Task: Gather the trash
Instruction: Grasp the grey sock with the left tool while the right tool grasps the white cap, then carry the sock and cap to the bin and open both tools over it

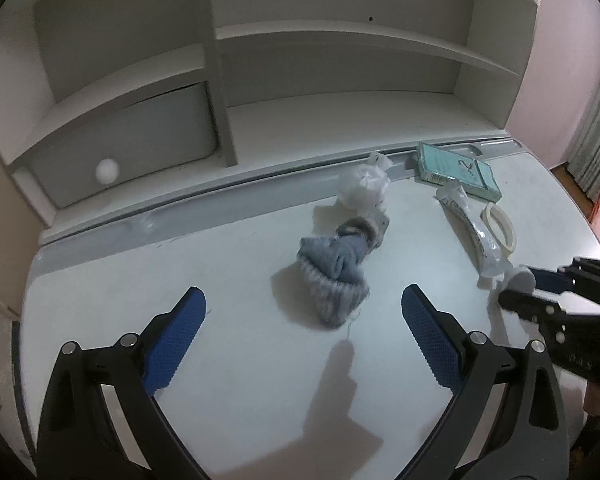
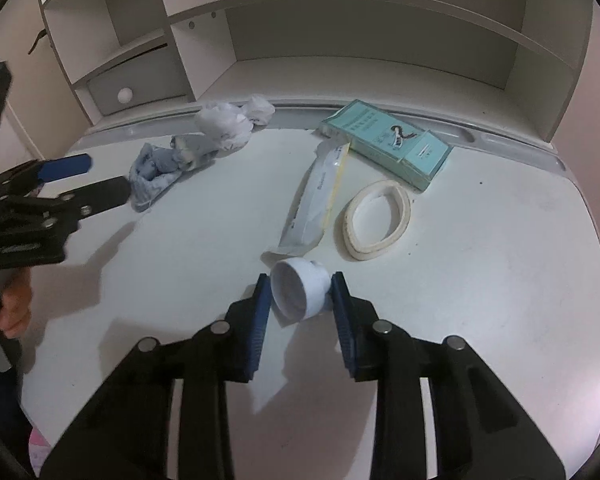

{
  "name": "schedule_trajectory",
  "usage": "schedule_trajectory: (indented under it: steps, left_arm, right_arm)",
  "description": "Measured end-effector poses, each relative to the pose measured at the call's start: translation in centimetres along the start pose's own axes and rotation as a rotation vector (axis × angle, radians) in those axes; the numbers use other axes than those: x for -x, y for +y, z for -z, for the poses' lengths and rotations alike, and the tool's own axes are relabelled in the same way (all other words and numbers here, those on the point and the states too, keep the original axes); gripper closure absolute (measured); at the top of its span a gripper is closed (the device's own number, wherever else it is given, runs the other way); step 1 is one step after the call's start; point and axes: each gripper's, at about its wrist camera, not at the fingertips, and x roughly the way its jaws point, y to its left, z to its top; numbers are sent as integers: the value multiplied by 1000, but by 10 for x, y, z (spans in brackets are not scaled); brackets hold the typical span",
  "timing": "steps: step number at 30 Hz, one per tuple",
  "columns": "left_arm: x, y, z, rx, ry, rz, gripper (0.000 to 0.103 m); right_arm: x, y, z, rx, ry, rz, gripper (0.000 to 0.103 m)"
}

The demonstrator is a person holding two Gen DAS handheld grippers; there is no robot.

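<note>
A squeezed white tube lies on the pale desk with its wide round cap pointing toward me. My right gripper is shut on that cap, one blue pad against each side; in the left wrist view the right gripper sits at the tube's near end. My left gripper hangs open just short of a crumpled blue-grey knitted sock, touching nothing. Behind the sock lies a crumpled white plastic bag.
A teal carton lies at the back of the desk, with a squashed cream tape ring in front of it. A white shelf unit with a grey drawer stands along the far edge. A person's hand holds the left gripper.
</note>
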Motion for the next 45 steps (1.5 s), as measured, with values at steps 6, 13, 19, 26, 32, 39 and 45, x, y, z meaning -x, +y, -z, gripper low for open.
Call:
schedule_trajectory:
  steps: [6,13,19,26,32,39,45]
  left_arm:
    - [-23,-10,-8,-41,11,-42,8]
    - [-29,-21,-5,-87,53,-52,80]
    - [2,-40,3,-104,32,-57,88]
    - [37,-122,12,-183,2,53,88]
    - [47,-251,20,-338,-18,233,88]
    - [64,-435,57,-586,-31,494,88]
    - [52,-558,105,-761,55,669,88]
  right_arm:
    - [12,-6,10,-11,-8,-20,72]
    - [36,-26,27,-36,-26,-20,72]
    - [69,-64,55,-108,-70,7,72]
    - [125,-137,120,-257,-129,113,72]
    - [182,-221,214,-468,-161,246,72]
    - [227,-300,334,-712,-131,392,72]
    - [233,-344,416,-868,-89,441,72]
